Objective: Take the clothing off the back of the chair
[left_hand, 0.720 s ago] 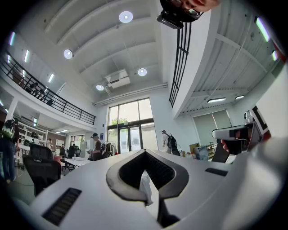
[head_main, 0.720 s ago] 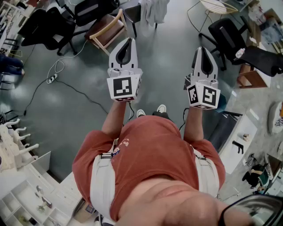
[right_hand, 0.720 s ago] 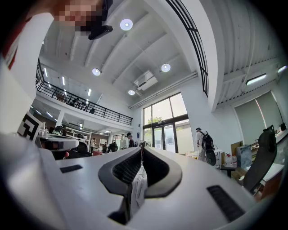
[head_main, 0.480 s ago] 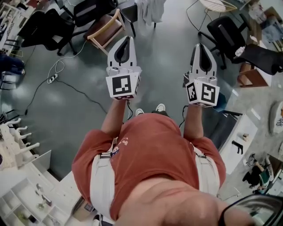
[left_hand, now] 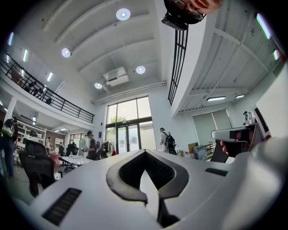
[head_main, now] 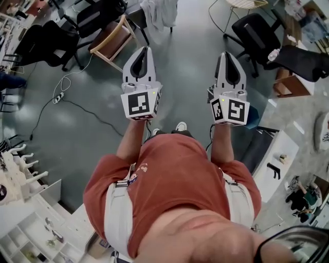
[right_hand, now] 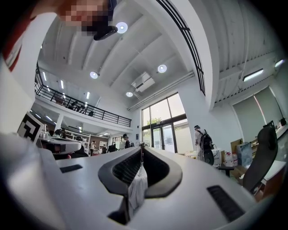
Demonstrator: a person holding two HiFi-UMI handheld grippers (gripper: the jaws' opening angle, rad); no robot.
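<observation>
- Floor (head_main: 77, 123) of grey concrete takes up most of the head view, and a wide bare stretch of it lies between the person and the furniture at the top edge.
- Chair (head_main: 134, 16), dark-seated, stands at that top edge. It is ahead of the person and just left of the midline between the two arms.
- Clothing (head_main: 160, 11), a white garment, hangs over the chair's back, well apart from both claws. It seems to hang mainly downward, so its upper edge along the backrest looks like the place to grip.
- Left gripper (head_main: 147, 49) is the nearer of the two, since the garment lies almost straight ahead of it and only slightly to its right. Its jaws are clenched tip to tip on nothing.
- Right gripper (head_main: 226, 53) is held level with the left one, with the garment ahead and well to its left. Its jaws are also pressed together and empty.
- Sliver of white cloth (right_hand: 136, 188) shows in the slot below the right jaws' tips. It is probably the distant garment seen through the gap, because nothing hangs from that claw in the head view.
- Both claws must close the distance and spread their jaws before either can grip the garment.
</observation>
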